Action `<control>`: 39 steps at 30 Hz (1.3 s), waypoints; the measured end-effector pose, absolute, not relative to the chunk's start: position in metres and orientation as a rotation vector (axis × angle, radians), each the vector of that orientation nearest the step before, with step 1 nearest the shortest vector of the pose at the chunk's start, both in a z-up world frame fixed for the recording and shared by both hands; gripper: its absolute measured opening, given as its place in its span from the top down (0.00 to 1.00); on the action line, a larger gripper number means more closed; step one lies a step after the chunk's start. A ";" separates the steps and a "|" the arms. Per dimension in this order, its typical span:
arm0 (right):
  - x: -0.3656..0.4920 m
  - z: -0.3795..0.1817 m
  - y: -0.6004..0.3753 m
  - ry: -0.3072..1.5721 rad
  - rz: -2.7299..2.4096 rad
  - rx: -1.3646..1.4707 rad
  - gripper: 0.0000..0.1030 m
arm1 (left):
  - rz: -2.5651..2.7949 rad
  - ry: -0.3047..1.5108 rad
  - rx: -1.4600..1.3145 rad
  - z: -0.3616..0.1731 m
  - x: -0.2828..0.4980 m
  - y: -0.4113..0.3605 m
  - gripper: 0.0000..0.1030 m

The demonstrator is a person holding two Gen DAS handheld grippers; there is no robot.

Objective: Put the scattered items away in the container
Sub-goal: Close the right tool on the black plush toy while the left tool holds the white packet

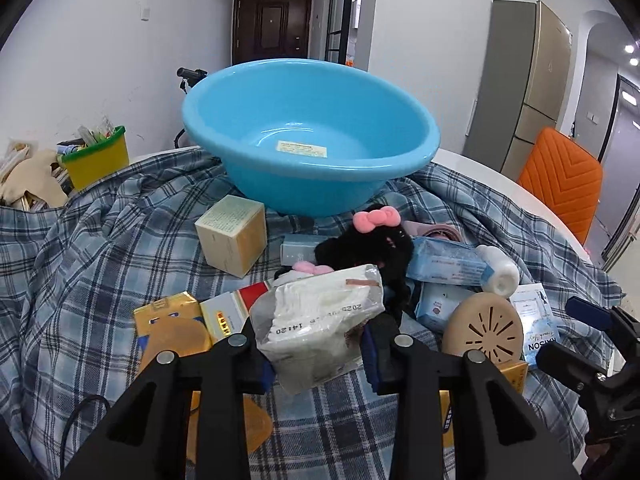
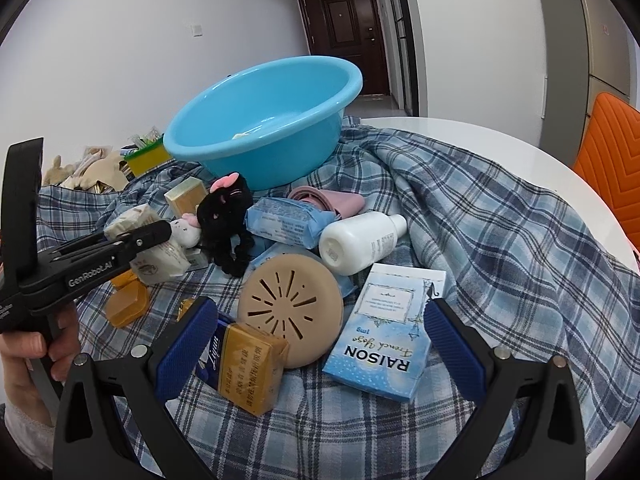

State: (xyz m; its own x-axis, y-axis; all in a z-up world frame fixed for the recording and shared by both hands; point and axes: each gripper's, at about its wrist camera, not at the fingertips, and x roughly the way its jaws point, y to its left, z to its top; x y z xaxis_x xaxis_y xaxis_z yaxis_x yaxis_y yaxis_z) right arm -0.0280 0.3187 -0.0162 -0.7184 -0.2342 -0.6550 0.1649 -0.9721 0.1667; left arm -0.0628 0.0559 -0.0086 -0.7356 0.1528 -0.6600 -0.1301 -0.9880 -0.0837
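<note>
Left gripper (image 1: 318, 344): clenched on a crinkled white packet (image 1: 320, 320), seized across its lower part, with most of the packet standing out ahead of the fingers. From the right wrist view the same packet (image 2: 160, 258) is seen nipped at the tip of that gripper. Whether it is lifted clear of the plaid cloth (image 1: 100, 248) or resting on it cannot be settled from either view.

Right gripper (image 2: 320, 330): released, jaws spread wide, holding nothing. It straddles the near end of the heap: a yellow Lijun box (image 2: 244, 368) touches the inside of one blue pad, and a light blue RAISON box (image 2: 384, 332) lies just inside the other. A tan perforated disc (image 2: 290, 306) sits between them, partly overlapped by the yellow box.

Container: the blue basin (image 1: 308, 136), standing on the cloth toward the far edge of the tabletop, beyond the heap. Only a label is visible inside it.

Deciding relation: the basin lies straight ahead of the left gripper and above the level of the packet, with a cream carton (image 1: 232, 234) and a black plush toy (image 1: 372, 248) in the intervening ground. The left hand, already loaded, is the better placed. In my judgement the packet must be raised over the near rim before release.
</note>
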 end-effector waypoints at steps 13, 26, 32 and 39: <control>-0.068 0.000 0.260 -0.004 -2.617 1.023 0.00 | 2.846 -0.053 -1.060 -0.002 -0.044 0.017 0.65; -0.120 -0.015 0.211 0.104 -2.573 1.083 0.00 | 2.885 -0.116 -1.055 0.002 -0.035 -0.020 0.65; -0.132 -0.022 0.205 0.135 -2.587 1.095 0.00 | 2.856 -0.155 -1.069 0.003 -0.035 -0.022 0.65; -0.142 -0.025 0.210 0.071 -2.535 1.109 0.77 | 2.819 -0.203 -1.053 0.010 -0.030 -0.018 0.65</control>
